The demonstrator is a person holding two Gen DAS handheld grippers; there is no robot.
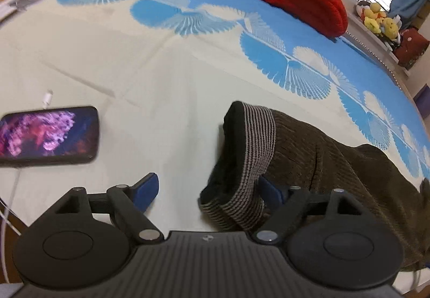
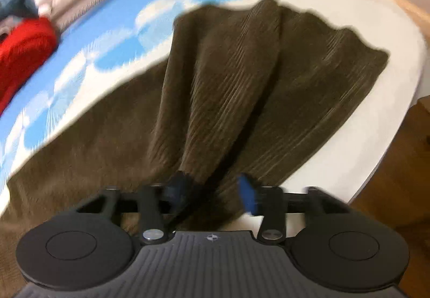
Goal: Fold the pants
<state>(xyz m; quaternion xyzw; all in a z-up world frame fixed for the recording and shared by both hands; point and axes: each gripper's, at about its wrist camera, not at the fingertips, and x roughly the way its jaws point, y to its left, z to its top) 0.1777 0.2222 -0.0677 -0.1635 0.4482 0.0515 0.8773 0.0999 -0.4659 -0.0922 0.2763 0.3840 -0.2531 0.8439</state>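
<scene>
A: Pants (image 1: pixel 309 142), brown cord., spread on bed (image 1: pixel 161 69); waistband by left claw (image 1: pixel 212 190), jaws apart, w/ nothing gripped.

B: Right claw (image 2: pixel 212 190) parted over bunched legs, presumably for gathering.

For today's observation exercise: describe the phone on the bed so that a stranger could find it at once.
Start at the bed sheet, cream with blue fan shapes. On its plain cream part, left of the brown pants, lies the phone. It is the only flat, dark slab there, its screen glowing purple and pink.
</scene>
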